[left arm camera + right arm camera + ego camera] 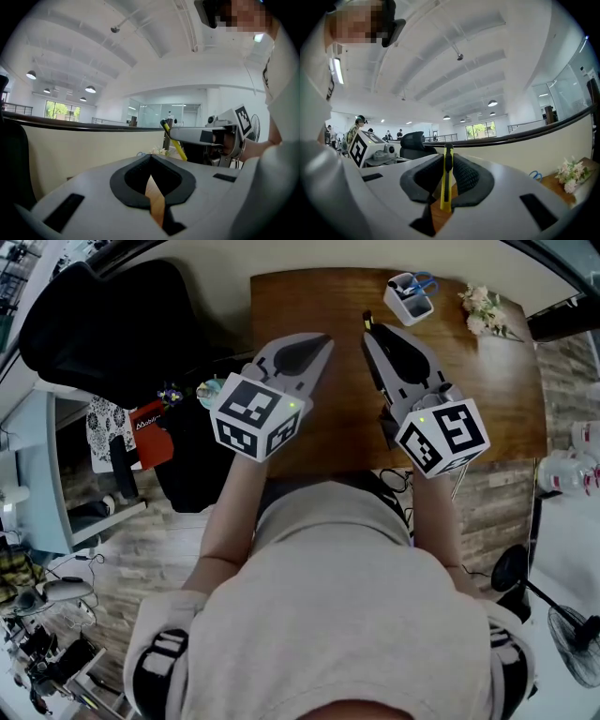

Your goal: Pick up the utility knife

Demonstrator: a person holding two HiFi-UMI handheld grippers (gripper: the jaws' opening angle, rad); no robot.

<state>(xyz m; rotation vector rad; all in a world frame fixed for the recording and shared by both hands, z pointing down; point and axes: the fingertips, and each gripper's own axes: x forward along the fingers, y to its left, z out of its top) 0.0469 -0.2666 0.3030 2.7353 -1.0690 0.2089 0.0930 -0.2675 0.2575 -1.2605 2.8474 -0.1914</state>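
The utility knife (446,183) is a slim yellow one with a black tip, standing on edge between the black pads of my right gripper (447,164), which is shut on it. In the head view, the right gripper (367,329) hovers over the wooden table (506,399) with the knife's tip (367,319) poking out past its jaws. The left gripper view shows the knife (177,146) sloping down from those jaws. My left gripper (323,339) is held beside it on the left. Its tips meet with nothing between them, and only a sliver of table shows through them (151,177).
A white pen holder (409,298) with blue-handled scissors stands at the table's far edge. A small bunch of flowers (484,311) lies to its right. A black office chair (112,324) is on the left, and bottles (567,470) stand on the floor at the right.
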